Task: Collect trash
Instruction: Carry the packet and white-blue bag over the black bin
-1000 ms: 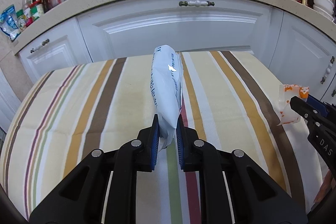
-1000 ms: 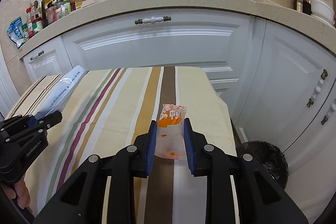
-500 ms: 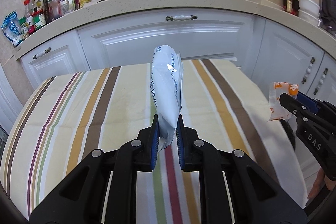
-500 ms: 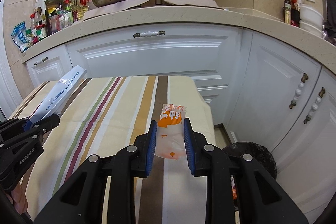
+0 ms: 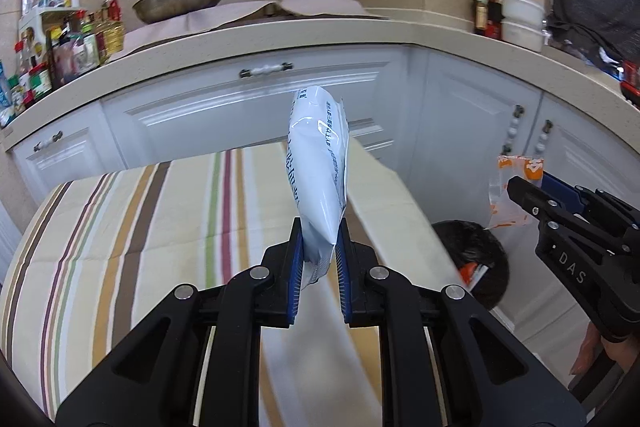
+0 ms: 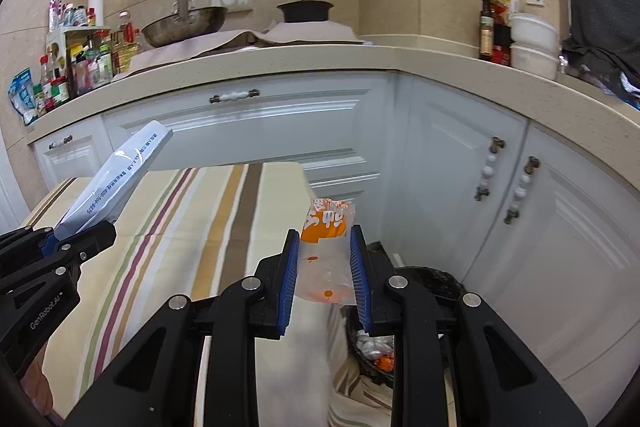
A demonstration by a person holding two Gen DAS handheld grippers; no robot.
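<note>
1. We see the left gripper (image 5: pixel 318 259) with its jaws nearly closed, pinching the lower end of a white pouch (image 5: pixel 318 171) that stands upright out of them, clear of the striped desk (image 5: pixel 160 227) below.
2. From the right wrist view, the same white pouch (image 6: pixel 120 179) slants up and to the right out of the left gripper (image 6: pixel 76 235) at the left edge of the picture, above the desk (image 6: pixel 200 227).
3. We see the right gripper (image 6: pixel 325 267) with its jaws partly closed, pressing on both sides of a clear-and-orange wrapper (image 6: pixel 326 239), whose orange printed end sticks up past the blue pads (image 6: pixel 291 275).
4. In the left wrist view that wrapper (image 5: pixel 512 187) and the right gripper (image 5: pixel 520 191) hang past the desk's right edge, above and to the right of a dark bin (image 5: pixel 476 259).
5. The bin (image 6: pixel 432 279) sits on the floor beside the white cabinets (image 6: pixel 460 167), partly hidden by the right gripper, with some scraps visible inside.
</note>
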